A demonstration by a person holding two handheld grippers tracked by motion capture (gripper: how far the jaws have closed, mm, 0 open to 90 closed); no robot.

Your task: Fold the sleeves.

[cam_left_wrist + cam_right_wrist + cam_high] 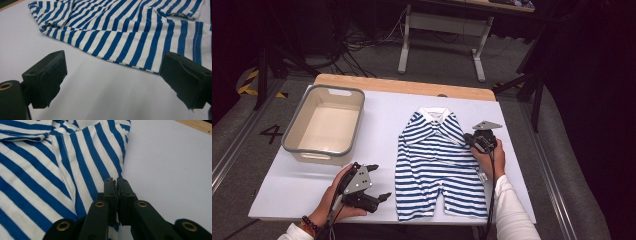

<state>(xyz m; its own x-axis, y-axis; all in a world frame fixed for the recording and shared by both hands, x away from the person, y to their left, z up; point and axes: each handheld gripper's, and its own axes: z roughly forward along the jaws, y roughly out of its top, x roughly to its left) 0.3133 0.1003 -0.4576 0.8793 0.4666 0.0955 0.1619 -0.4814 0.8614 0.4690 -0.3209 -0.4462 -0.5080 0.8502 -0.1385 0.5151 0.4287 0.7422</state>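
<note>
Striped in blue and white, a small cotton romper with a white collar (435, 159) lay flat on the white table sheet (287, 185), collar toward the far edge and legs reaching the near edge. The right gripper (473, 141) had its jaws pressed together at the garment's right side edge, seemingly pinching the cloth there, though the right gripper view (116, 185) could not confirm fabric between the pads. The left gripper (379, 182) rested near the table's near edge with jaws spread, just beside the romper's left hem and apart from it. Folding appeared to be starting; the next move likely called for lifting the pinched edge across. A grey plastic basin (324, 125) sat at the far left corner.
</note>
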